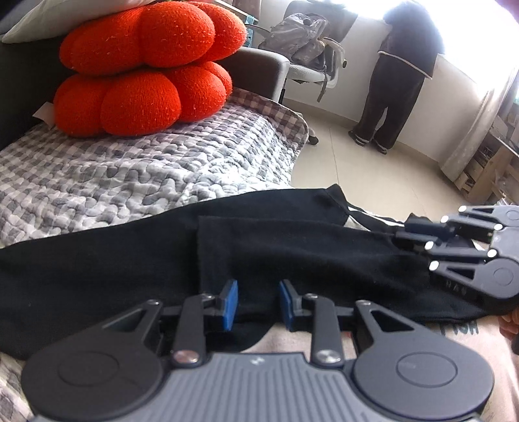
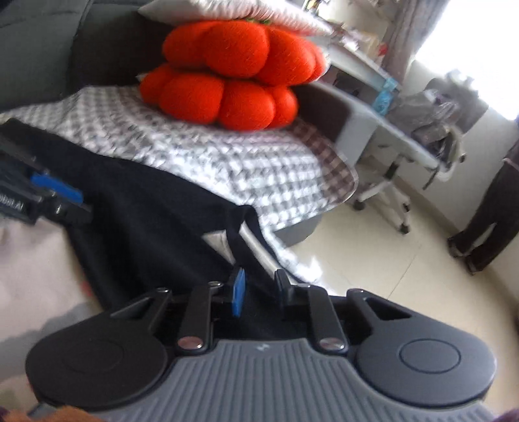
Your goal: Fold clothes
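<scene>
**Gripping a black garment at two points along its near edge**

Holding both tools low over your lap, you have your left claw (image 1: 258, 303) set on the near edge of the black garment (image 1: 308, 246); dark cloth lies between its blue pads (image 1: 231, 303), which stand a little apart, and they appear to pinch a fold. Your right claw (image 2: 259, 292) has a thin edge of the same cloth running between its narrowly spaced pads; the view is blurred, so contact with the pads is likely but not crisp. From the left wrist view, the right tool lies to the right, its tip at the cloth's far right corner.

The garment stretches sideways across your pale-clad lap and onto the front of the bed, partly doubled over itself. Beyond it lies the grey checked quilt (image 1: 129, 175). Farther back on the quilt, two orange cushions (image 1: 146, 68) are stacked, a white pillow (image 1: 55, 19) resting on top. Across the tiled floor (image 1: 373, 168), another person (image 1: 399, 91) stands at the bright window, beside a chair (image 1: 311, 65) loaded with bags.
</scene>
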`<state>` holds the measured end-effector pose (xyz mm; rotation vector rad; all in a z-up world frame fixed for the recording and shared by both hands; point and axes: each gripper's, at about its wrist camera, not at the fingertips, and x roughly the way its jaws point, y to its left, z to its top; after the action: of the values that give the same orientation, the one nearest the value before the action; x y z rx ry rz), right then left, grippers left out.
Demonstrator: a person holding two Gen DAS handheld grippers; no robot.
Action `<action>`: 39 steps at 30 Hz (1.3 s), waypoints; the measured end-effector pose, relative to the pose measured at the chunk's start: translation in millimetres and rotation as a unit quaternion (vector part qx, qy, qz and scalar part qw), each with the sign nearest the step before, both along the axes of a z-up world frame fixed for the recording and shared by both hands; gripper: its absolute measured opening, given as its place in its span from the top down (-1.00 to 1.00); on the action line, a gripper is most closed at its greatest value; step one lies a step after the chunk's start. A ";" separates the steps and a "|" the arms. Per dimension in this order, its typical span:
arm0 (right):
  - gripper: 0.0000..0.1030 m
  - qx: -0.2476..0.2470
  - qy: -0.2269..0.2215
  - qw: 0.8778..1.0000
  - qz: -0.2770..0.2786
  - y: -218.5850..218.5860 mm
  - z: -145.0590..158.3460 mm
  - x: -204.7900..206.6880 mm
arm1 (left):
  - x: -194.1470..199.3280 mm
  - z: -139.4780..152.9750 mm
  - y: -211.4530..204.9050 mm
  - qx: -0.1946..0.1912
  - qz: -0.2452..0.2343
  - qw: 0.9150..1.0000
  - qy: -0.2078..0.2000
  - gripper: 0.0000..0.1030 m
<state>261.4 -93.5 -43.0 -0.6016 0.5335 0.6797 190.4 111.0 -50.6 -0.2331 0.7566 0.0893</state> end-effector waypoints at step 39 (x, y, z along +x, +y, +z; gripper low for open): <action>0.93 -0.063 -0.017 0.997 0.045 51.0 -0.1 5.7 | -5.6 5.5 -2.2 0.034 -0.019 0.999 0.007 0.43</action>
<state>267.1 -42.5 -43.1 -0.7582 0.5222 0.7220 184.8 108.8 -45.2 -0.1540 0.7710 0.0810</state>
